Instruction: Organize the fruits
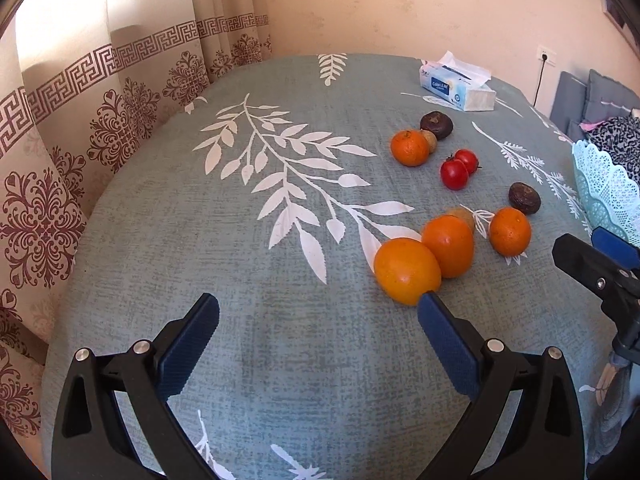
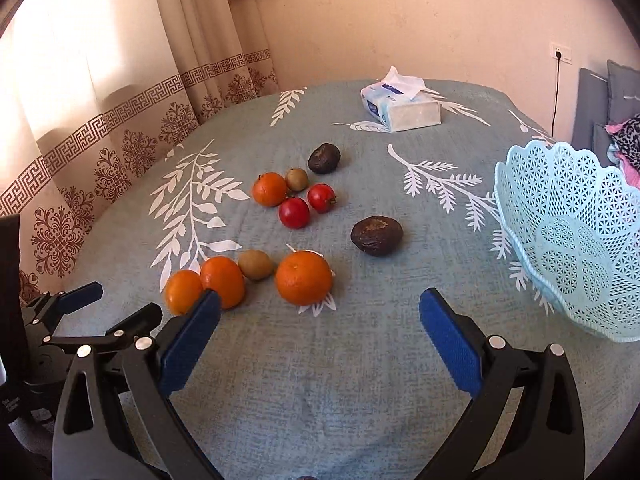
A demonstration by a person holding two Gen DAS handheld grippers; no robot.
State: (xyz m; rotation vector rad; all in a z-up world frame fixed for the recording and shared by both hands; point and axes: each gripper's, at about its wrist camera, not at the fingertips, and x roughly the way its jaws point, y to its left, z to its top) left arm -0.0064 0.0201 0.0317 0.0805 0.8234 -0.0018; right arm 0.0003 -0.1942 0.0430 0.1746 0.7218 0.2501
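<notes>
Fruits point(image 2: 304, 278) lie scattered on the counter point(image 2: 320, 380) beside an empty basket point(image 2: 568, 236); left claw point(image 1: 318, 312) and right claw point(image 2: 320, 308) both gape, holding nothing.

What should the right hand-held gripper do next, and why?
Probably ease the right hand-held gripper forward and down over the nearest orange. Its jaws are open and empty, that orange sits apart from the others just ahead, and the basket to its right is empty.
</notes>
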